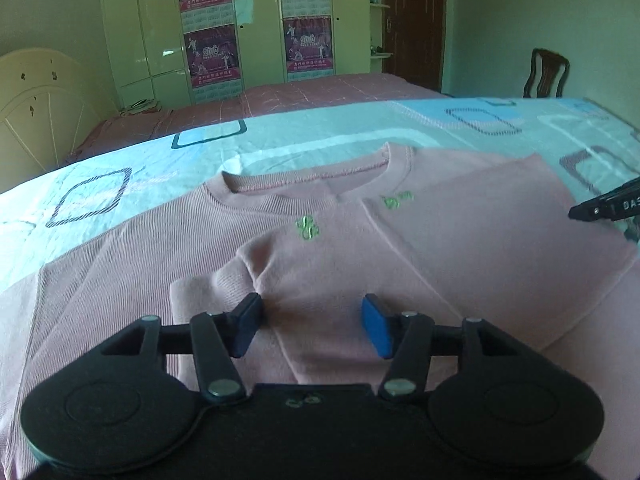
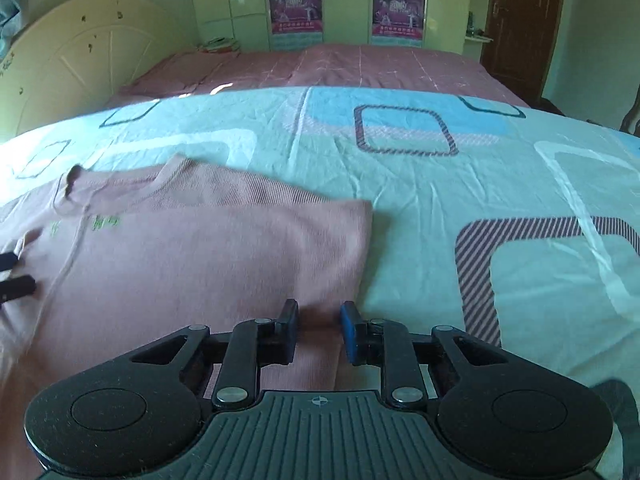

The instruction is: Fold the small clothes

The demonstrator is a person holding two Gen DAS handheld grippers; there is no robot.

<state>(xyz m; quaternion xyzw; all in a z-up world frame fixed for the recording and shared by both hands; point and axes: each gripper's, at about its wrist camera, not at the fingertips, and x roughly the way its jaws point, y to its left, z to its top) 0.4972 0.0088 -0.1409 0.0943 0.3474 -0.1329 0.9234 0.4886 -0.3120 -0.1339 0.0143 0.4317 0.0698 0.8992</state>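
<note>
Your pink sweater (image 1: 320,248) lies flat on the light blue patterned sheet (image 1: 120,168), filling the middle and lower part of the left wrist frame, collar toward the top. One side is folded in over the front, so a smooth panel covers the right half, and a sleeve cuff (image 1: 200,292) lies on the chest at centre left. Two small green embroidered marks (image 1: 306,228) sit just below the collar. In the right wrist frame the same sweater (image 2: 200,248) fills the left and centre, its folded edge running down toward the bottom centre.

Your left gripper (image 1: 310,326) hovers low over the sweater at bottom centre with its jaws spread wide and nothing between them; the cuff sits just beside its left finger. Your right gripper (image 2: 318,330) has its jaws parted as well, over the sweater's right edge, gripping nothing that you can see. Its black tip also pokes in at the right edge of the left wrist frame.

Beyond the sheet, in the upper part of both frames, are a pink bedspread (image 2: 340,68), a cream headboard (image 2: 80,72), a pale wardrobe with posters (image 1: 212,28), a brown door (image 1: 412,20) and a wooden chair (image 1: 546,74).
</note>
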